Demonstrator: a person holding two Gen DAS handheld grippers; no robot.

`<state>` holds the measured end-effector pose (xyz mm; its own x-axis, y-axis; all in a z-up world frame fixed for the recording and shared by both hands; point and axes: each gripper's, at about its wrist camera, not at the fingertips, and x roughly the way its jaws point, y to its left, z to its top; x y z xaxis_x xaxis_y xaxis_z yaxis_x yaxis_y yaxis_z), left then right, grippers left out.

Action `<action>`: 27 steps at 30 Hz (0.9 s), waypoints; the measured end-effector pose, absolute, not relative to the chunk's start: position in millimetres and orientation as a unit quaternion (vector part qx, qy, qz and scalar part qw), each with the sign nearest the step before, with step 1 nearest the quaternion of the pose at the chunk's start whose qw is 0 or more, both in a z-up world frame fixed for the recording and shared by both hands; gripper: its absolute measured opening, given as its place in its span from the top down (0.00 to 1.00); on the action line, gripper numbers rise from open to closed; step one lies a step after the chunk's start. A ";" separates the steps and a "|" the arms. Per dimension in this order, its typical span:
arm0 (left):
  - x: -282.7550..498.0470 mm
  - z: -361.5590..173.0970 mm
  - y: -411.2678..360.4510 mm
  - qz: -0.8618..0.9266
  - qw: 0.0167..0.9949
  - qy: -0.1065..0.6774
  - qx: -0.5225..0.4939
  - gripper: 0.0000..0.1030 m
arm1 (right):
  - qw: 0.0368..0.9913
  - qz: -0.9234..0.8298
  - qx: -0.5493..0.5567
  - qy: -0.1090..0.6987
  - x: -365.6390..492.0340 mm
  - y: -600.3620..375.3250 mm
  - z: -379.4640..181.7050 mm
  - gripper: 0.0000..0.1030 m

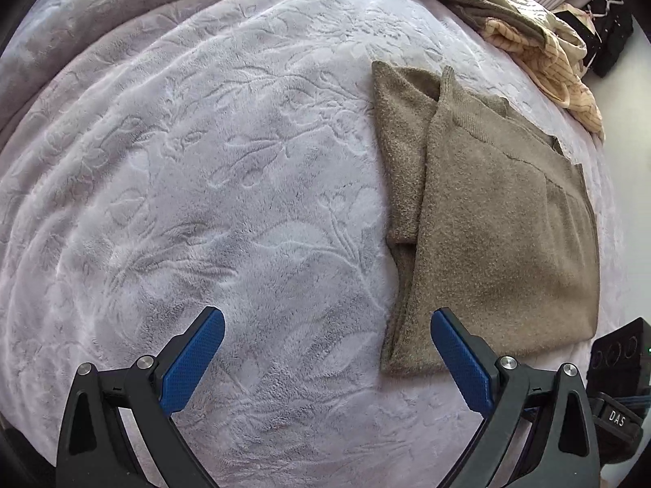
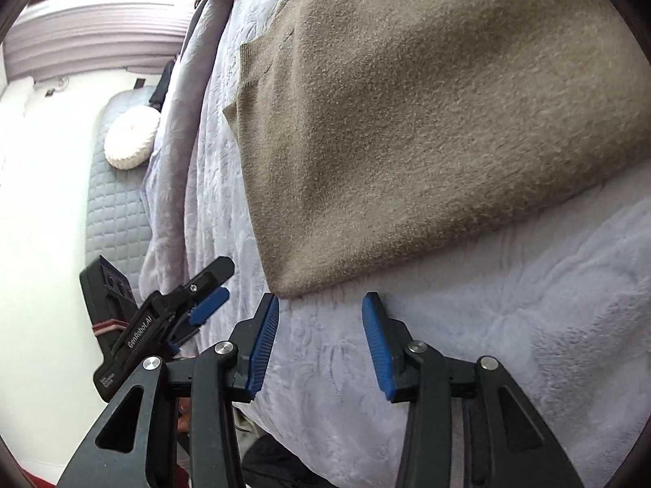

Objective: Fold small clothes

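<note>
Nearest, the left claw [image 1: 327,321] hangs wide and empty over the plush bed blanket [image 1: 203,203], and the right claw [image 2: 320,305] stands moderately spread, holding nothing, just short of the near corner of the brown sweater [image 1: 500,236]. The sweater lies flat, partly folded, on the right side of the bed. A good next fold probably means pinching both near corners evenly and carrying them over together. Beyond, a heap of unfolded clothes [image 1: 529,28] crowds the far edge.

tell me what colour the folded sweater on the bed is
Olive-brown fuzzy knit sweater; clearest in the left wrist view.
</note>
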<state>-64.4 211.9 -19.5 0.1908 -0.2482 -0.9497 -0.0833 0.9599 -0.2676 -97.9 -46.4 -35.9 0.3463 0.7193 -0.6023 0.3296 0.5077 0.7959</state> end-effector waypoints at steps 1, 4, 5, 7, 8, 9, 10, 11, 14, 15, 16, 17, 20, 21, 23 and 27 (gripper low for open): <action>-60.0 -24.3 209.8 -0.054 0.751 0.642 -0.140 0.02 | 0.664 0.142 0.494 0.543 -97.5 -47.7 -40.4 0.55; -57.4 -32.0 210.2 -0.040 0.744 0.653 -0.136 0.02 | 0.648 0.129 0.552 0.509 -95.7 -50.0 -53.3 0.55; -55.6 -33.0 209.9 -0.041 0.745 0.653 -0.131 0.02 | 0.643 0.127 0.568 0.498 -94.8 -49.8 -57.0 0.55; -52.1 -34.5 209.3 -0.050 0.744 0.653 -0.132 0.02 | 0.636 0.124 0.589 0.483 -92.3 -47.7 -62.6 0.55; -50.7 -34.9 210.0 -0.058 0.742 0.654 -0.138 0.02 | 0.633 0.123 0.598 0.476 -90.7 -45.6 -64.8 0.55; -49.0 -35.7 210.7 -0.068 0.738 0.655 -0.146 0.02 | 0.631 0.124 0.604 0.471 -89.2 -41.9 -66.6 0.55; -47.5 -35.9 212.5 -0.078 0.734 0.656 -0.157 0.02 | 0.628 0.125 0.611 0.466 -87.6 -39.6 -68.4 0.53; -47.0 -35.5 214.9 -0.082 0.734 0.653 -0.167 0.02 | 0.625 0.125 0.617 0.462 -86.5 -37.0 -70.2 0.53; -44.6 -31.9 222.2 -0.092 0.737 0.640 -0.198 0.02 | 0.608 0.120 0.641 0.453 -88.2 -35.9 -75.9 0.53; -43.9 -30.8 225.6 -0.092 0.738 0.636 -0.206 0.02 | 0.605 0.120 0.642 0.455 -90.3 -35.7 -76.3 0.53; -43.5 -28.9 231.0 -0.092 0.739 0.633 -0.212 0.02 | 0.607 0.119 0.636 0.461 -91.5 -37.3 -75.0 0.55; -42.7 -28.2 233.2 -0.089 0.741 0.631 -0.213 0.02 | 0.614 0.115 0.620 0.474 -93.6 -38.2 -72.0 0.55; -39.0 -27.8 230.6 -0.087 0.746 0.629 -0.202 0.02 | 0.646 0.098 0.578 0.489 -94.1 -34.6 -62.7 0.55; -35.5 -31.0 226.7 -0.087 0.745 0.631 -0.201 0.02 | 0.650 0.090 0.576 0.488 -91.8 -31.2 -61.8 0.55; -33.3 -34.3 224.9 -0.090 0.739 0.633 -0.210 0.02 | 0.650 0.085 0.588 0.474 -84.2 -25.2 -62.9 0.54; -27.8 -36.4 222.6 -0.105 0.732 0.629 -0.242 0.02 | 0.599 0.122 0.646 0.458 -62.7 -14.4 -75.2 0.81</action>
